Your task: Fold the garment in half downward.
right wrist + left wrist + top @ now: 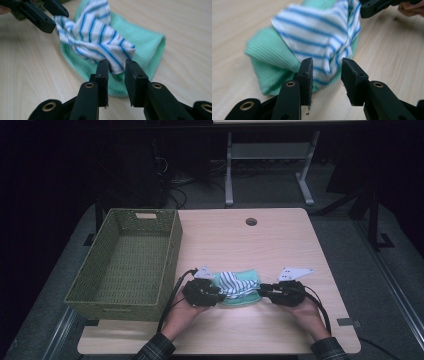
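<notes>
The worktop [280, 245] is evenly lit from above while the room behind it sinks into near-black. Beside it the floor is dim. In the left gripper view, the green cloth [267, 62] on the worktop looks soft and blurred at its edge.

A light wooden table [280, 245] carries a green wicker basket [127, 262] and a green cloth [246, 290].

Basket [125, 265] left on table [280, 245]; cloths [239, 287] right of it, near front edge
</notes>
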### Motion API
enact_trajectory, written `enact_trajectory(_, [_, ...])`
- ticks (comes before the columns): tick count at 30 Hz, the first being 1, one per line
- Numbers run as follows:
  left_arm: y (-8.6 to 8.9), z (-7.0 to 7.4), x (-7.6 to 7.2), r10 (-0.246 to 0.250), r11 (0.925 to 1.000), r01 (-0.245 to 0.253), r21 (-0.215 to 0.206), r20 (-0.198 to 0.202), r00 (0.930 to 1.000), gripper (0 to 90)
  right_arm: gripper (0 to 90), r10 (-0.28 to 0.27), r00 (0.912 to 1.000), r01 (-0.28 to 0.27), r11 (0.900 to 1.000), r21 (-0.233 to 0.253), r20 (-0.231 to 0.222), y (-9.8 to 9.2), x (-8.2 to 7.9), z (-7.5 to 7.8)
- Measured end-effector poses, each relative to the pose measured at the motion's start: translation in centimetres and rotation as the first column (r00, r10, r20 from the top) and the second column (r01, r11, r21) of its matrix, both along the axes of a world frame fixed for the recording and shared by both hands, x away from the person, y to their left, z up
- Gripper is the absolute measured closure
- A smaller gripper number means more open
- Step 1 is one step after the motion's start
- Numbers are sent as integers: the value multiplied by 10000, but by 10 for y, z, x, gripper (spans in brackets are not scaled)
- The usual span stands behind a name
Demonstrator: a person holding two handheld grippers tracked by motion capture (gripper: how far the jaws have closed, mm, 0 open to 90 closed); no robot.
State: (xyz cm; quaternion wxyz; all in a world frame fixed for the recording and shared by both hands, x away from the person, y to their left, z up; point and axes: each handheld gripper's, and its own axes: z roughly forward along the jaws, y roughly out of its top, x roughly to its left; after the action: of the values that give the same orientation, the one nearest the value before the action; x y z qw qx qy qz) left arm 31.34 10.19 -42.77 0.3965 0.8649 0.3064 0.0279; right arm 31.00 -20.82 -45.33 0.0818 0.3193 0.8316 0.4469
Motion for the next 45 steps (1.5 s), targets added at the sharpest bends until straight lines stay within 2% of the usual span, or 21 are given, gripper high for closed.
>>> enact_trajectory(2, [5, 10, 2, 101, 9998, -98, -164, 184, 9998, 621, 713, -45, 9998, 43, 10000, 60, 186, -2, 3, 9])
enact_trajectory(3, [7, 15, 4, 270, 9992, -260, -310, 304, 9992, 675, 740, -118, 9993, 105, 9993, 353, 355, -4, 5, 16])
enact_trajectory(4, [7, 15, 4, 270, 9992, -260, -310, 304, 9992, 721, 740, -118, 9993, 105, 9993, 353, 355, -4, 5, 16])
enact_trajectory(5, [8, 18, 7, 479, 9980, -460, -437, 436, 9979, 721, 765, -140, 9992, 126, 9993, 351, 381, -4, 8, 20])
enact_trajectory(6, [7, 19, 9, 523, 9978, -504, -439, 439, 9977, 792, 802, -173, 9984, 157, 9994, 304, 535, -3, 11, 24])
enact_trajectory(7, [6, 20, 15, 533, 9981, -517, -334, 462, 9975, 851, 838, -164, 9986, 147, 9994, 327, 507, -1, 16, 26])
enact_trajectory(9, [4, 20, 18, 654, 9974, -637, -347, 514, 9965, 873, 851, -172, 9985, 158, 9995, 279, 516, 1, 20, 26])
enact_trajectory(10, [3, 19, 22, 670, 9974, -656, -291, 504, 9965, 892, 876, -191, 9982, 174, 9994, 297, 561, 6, 29, 25])
enact_trajectory(12, [0, 17, 28, 821, 9966, -814, -148, 559, 9951, 892, 877, -218, 9985, 205, 9994, 277, 494, 7, 31, 24])
enact_trajectory(13, [-1, 15, 32, 857, 9963, -857, -22, 574, 9947, 892, 881, -214, 9989, 205, 9995, 222, 413, 10, 36, 22])
enact_trajectory(15, [-4, 11, 37, 1107, 9939, -1106, -35, 580, 9922, 892, 892, -263, 9991, 256, 9994, 214, 345, 19, 47, 16])
enact_trajectory(20, [-7, 1, 47, 1438, 9881, -1460, 480, 473, 9885, 891, 896, -398, 9989, 397, 9992, 54, 250, 26, 56, 5])
enact_trajectory(30, [-7, -21, 61, 1527, 9800, -1533, 1267, 145, 9882, 893, 898, -708, 9969, 678, 9946, -787, -354, 33, 69, -24])
enact_trajectory(32, [-7, -25, 62, 1448, 9798, -1441, 1383, 52, 9894, 895, 899, -735, 9965, 709, 9955, -623, -401, 31, 69, -26])
enact_trajectory(34, [-7, -26, 61, 1442, 9799, -1439, 1383, 76, 9895, 896, 899, -699, 9972, 678, 9949, -743, -266, 31, 68, -26])
enact_trajectory(40, [-5, -24, 61, 1471, 9800, -1474, 1333, 120, 9890, 884, 899, -713, 9969, 686, 9945, -794, -318, 28, 65, -25])
enact_trajectory(45, [-2, -10, 55, 1464, 9867, -1472, 695, 162, 9891, 856, 898, -681, 9973, 659, 9953, -711, -290, 27, 64, -20])
